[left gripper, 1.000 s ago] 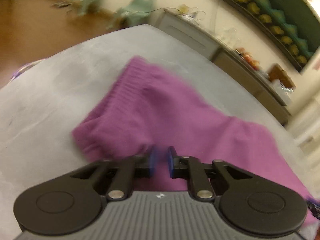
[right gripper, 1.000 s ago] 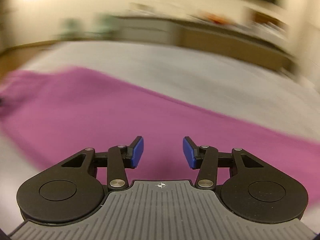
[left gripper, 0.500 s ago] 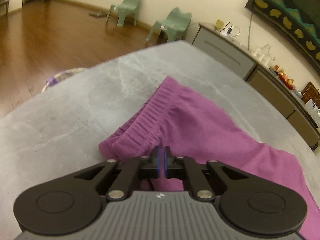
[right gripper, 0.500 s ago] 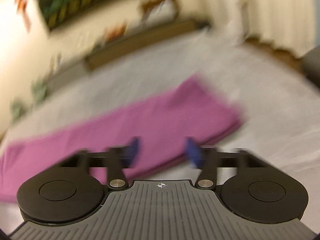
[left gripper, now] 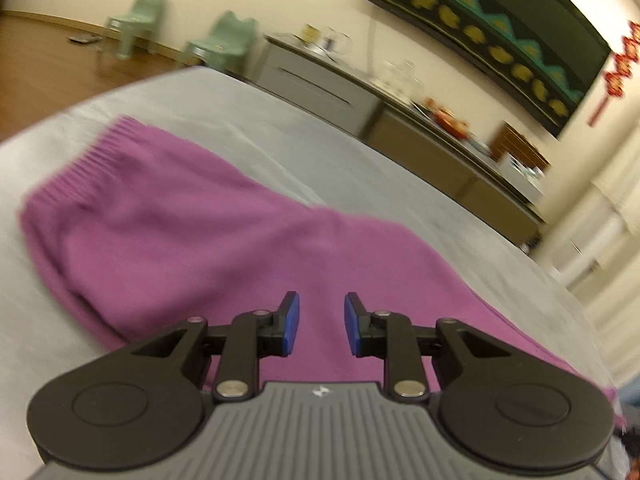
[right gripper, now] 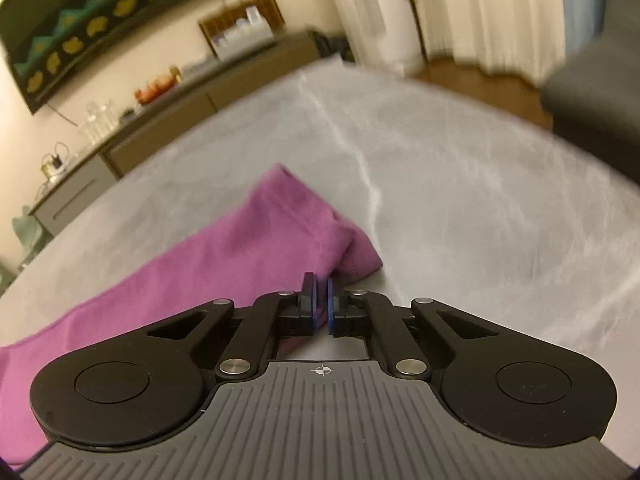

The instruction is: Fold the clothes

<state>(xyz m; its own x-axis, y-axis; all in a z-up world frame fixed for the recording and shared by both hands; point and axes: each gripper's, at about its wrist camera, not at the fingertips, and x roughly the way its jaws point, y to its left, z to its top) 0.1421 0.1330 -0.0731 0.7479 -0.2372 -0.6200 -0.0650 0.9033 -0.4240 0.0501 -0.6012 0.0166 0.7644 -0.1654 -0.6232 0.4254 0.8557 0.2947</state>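
Note:
A pair of purple trousers lies flat on the grey table, ribbed waistband at the far left. My left gripper is open and empty, above the middle of the cloth. In the right wrist view the leg end of the trousers lies ahead. My right gripper is nearly shut at the near edge of the leg cuff; whether cloth is pinched between the pads is hidden.
A long sideboard with bottles and jars runs along the wall behind the table. Two green chairs stand on the wooden floor at far left. A dark sofa and curtains are at right.
My left gripper was shut on the waistband edge half a second ago and has opened and moved over the cloth's middle. My right gripper swung to the leg end and closed from open.

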